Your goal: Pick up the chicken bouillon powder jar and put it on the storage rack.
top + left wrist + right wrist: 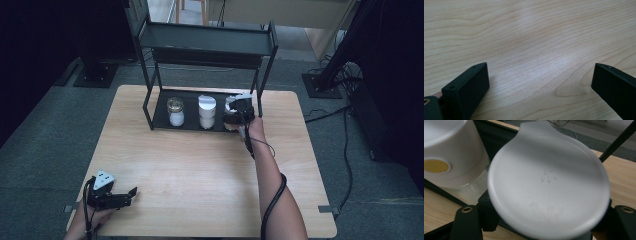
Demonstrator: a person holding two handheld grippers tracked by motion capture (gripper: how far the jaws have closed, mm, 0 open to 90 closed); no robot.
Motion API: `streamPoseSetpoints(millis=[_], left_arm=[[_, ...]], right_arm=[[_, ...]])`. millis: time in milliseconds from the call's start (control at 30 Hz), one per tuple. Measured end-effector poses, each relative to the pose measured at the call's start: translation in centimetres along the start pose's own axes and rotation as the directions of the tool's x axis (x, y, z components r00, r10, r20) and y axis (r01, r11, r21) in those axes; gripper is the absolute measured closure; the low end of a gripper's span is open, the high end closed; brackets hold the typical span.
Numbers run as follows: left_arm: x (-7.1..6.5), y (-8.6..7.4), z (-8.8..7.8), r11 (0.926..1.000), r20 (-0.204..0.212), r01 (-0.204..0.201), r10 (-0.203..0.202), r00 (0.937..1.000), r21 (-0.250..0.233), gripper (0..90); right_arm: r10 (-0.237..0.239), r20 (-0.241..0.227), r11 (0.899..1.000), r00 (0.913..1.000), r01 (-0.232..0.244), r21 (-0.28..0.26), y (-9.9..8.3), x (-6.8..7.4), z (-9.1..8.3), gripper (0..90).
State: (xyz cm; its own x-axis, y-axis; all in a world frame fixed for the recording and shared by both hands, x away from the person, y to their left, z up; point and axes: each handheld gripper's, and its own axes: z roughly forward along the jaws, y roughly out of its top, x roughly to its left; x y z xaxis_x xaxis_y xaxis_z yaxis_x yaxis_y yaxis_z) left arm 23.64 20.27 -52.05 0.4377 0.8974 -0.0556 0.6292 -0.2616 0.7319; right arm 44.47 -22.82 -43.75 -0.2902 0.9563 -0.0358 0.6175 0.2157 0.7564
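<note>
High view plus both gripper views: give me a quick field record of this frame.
surface: light wooden table
rack: black two-tier metal shelf at the table's far side
lower tier: three jars in a row
left jar: glass jar with gold lid
middle jar: glass jar with white cap
right jar: jar with round white lid, right gripper at it, jaws on either side
left gripper: jaws open, nothing between, near table corner

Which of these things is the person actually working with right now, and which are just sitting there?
In use:
- right hand-held gripper, jaws either side of the jar
- white-lidded jar, at the right end of the rack's lower shelf
- black two-tier rack

Sitting idle:
- gold-lidded jar
- tall white-capped jar
- left hand-held gripper, open over the wooden table
</note>
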Motion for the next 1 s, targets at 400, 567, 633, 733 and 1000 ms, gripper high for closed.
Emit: streamPoseSetpoints(millis=[400,567,633,733,1000], left_arm=[[-0.1,0.0,0.0,1.0,-0.005,-0.003,0.003,1.0,0.002,1.7],[-0.1,0.0,0.0,1.0,-0.006,-0.004,0.004,1.0,0.002,1.7],[-0.1,0.0,0.0,1.0,-0.007,-0.004,0.004,1.0,0.002,1.7],[-0.1,0.0,0.0,1.0,-0.006,-0.004,0.004,1.0,0.001,1.7],[-0.1,0.0,0.0,1.0,-0.004,-0.005,0.005,1.0,0.001,1.7]], right_arm=[[-0.026,-0.037,1.0,0.999,0.026,-0.003,-2.0,0.1,-1.2,12.2],[-0.058,-0.036,0.998,0.9977,0.057,-0.022,-3.0,0.5,-1.3,6.5],[-0.066,-0.047,0.997,0.9967,0.064,-0.033,-3.4,0.6,-1.4,5.2],[-0.075,-0.079,0.996,0.9941,0.07,-0.062,-4.1,0.7,-1.5,2.5],[-0.054,-0.124,0.996,0.9909,0.044,-0.079,-6.5,0.7,-1.1,0.0]])
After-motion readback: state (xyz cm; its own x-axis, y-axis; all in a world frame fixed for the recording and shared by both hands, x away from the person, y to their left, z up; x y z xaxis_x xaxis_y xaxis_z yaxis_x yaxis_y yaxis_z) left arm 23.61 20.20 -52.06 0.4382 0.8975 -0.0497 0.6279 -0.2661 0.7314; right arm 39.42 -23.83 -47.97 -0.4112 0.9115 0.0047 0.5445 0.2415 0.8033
